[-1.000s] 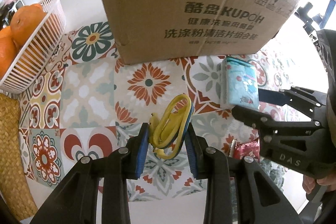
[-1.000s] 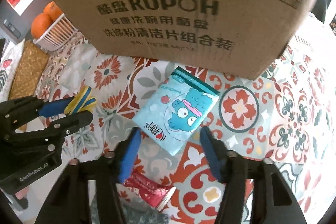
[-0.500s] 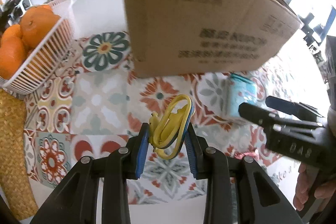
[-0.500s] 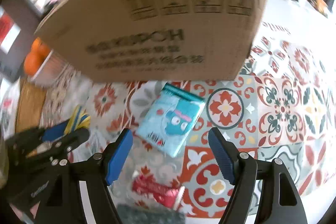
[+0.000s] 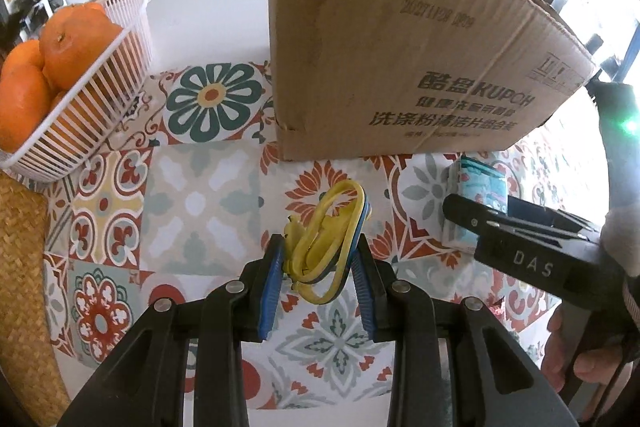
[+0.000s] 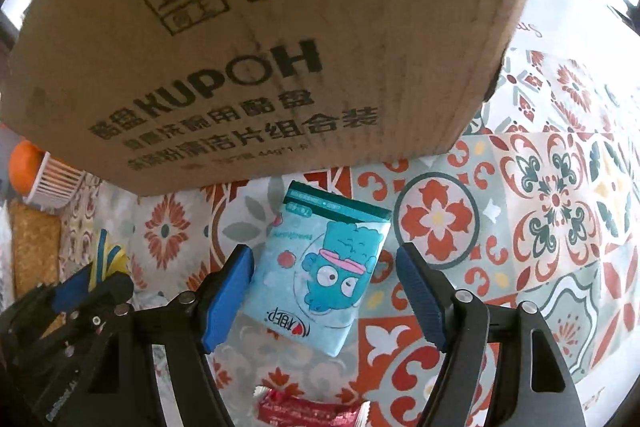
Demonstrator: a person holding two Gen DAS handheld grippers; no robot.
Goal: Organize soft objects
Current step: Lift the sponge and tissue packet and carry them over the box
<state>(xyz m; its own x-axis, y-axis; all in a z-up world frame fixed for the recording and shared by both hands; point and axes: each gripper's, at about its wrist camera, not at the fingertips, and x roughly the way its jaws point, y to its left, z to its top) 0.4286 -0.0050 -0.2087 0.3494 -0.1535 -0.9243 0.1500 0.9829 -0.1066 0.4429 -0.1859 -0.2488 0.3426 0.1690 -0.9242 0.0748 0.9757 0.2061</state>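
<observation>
My left gripper (image 5: 318, 267) is shut on a soft yellow and blue object (image 5: 326, 247) and holds it above the patterned tablecloth, in front of a brown cardboard box (image 5: 400, 59). My right gripper (image 6: 326, 287) is open, its blue pads on either side of a light blue tissue pack with a cartoon fish (image 6: 324, 267) that lies flat on the cloth just in front of the box (image 6: 256, 39). The tissue pack also shows in the left wrist view (image 5: 476, 195), partly hidden by the right gripper. The left gripper and its yellow object (image 6: 106, 259) show at the left of the right wrist view.
A white basket of oranges (image 5: 80, 99) stands at the left, with a woven mat (image 5: 20, 267) in front of it. A red wrapped packet (image 6: 312, 411) lies on the cloth below the tissue pack. The patterned tablecloth (image 6: 560, 207) stretches to the right.
My left gripper has risen and pulled back to the left with the yellow object still in it. My right gripper has come down closer around the tissue pack.
</observation>
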